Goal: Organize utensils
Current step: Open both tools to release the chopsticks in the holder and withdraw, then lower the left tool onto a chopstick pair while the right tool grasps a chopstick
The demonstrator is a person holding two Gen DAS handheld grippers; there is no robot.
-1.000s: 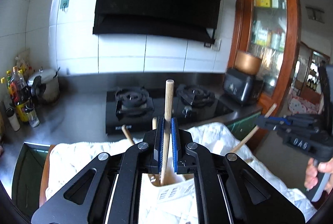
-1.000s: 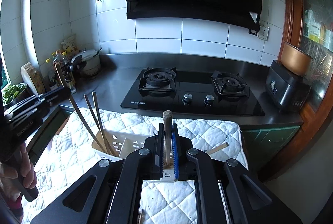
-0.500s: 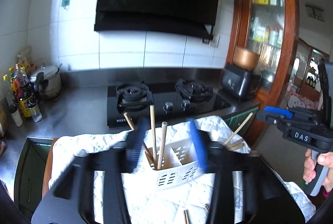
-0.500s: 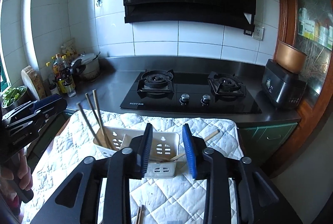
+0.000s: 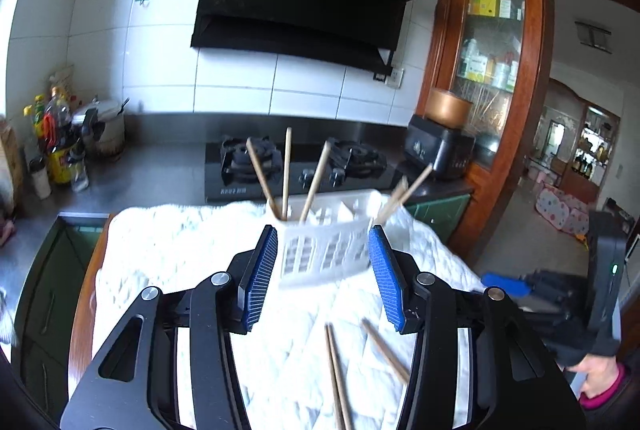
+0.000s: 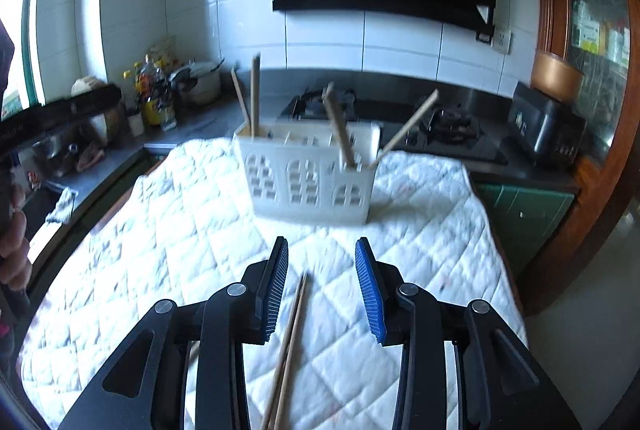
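— What's over on the left side?

— The left gripper (image 5: pixel 323 272), its blue pads spread apart with nothing between them; its jaws have just been opening. Beyond it stands the white slotted utensil holder (image 5: pixel 324 250) on the quilted white cloth (image 5: pixel 172 250) that covers the surface.

— And what's in the holder?

— Wooden chopsticks. In the left wrist view three (image 5: pixel 286 172) lean out of the left-hand compartment, and more (image 5: pixel 404 190) tilt out at the right end — how many there, I cannot tell through the blur.

— Anything loose on the cloth?

— Yes. A pair of chopsticks (image 6: pixel 290 342) lies side by side in front of the holder, and in the left wrist view a single chopstick (image 5: pixel 386 350) lies just to the right of them, apart from the pair.

— And the right side?

— The right gripper (image 6: pixel 322 286) hangs over the cloth with its pads parted too, its jaws also just opened, gripping nothing. The tips of the loose pair lie below the gap, nearer the left pad. A hand (image 5: pixel 600 378) holds its handle at the lower right edge of the left wrist view.
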